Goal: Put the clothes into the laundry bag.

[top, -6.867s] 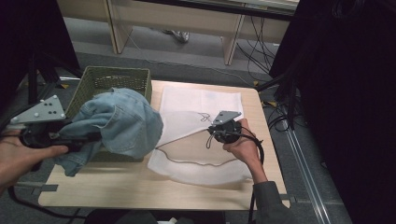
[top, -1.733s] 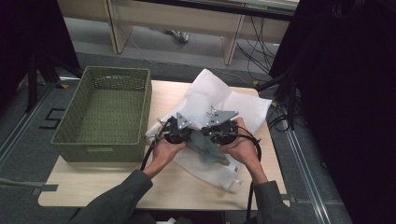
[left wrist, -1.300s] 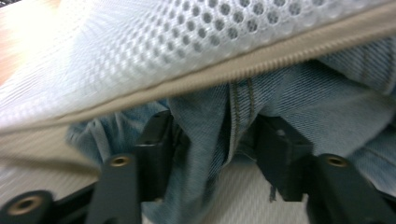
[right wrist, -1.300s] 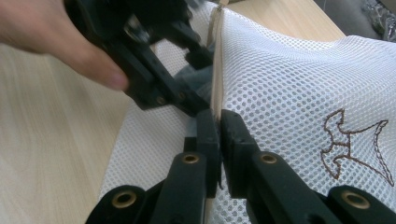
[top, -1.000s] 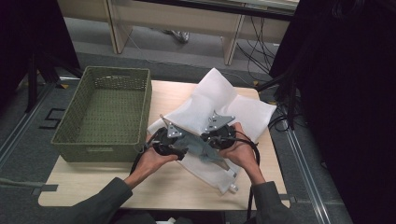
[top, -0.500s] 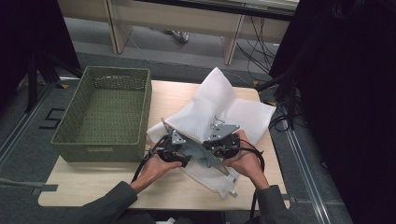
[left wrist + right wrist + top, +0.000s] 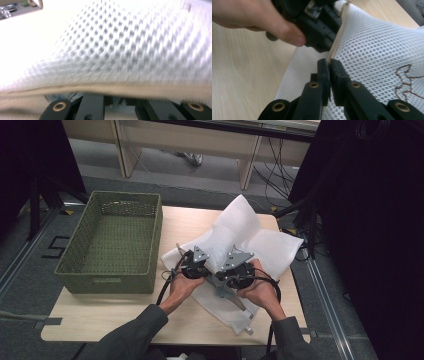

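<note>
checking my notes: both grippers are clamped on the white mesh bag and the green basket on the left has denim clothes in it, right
Not quite. The basket is empty, as the high view shows. The rest holds: the right gripper is shut on the beige edge of the mesh bag, and the left gripper has just closed on it too.

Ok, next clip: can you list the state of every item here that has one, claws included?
White mesh bag: partly lifted off the table, its beige edge pinched by both claws.
Right claw: shut on the mesh bag's edge.
Left claw: has just been closing, shut on the bag's edge beside the right one.
Green basket: upright on the table's left side, nothing inside.
Table: carries the basket and the bag.
</note>
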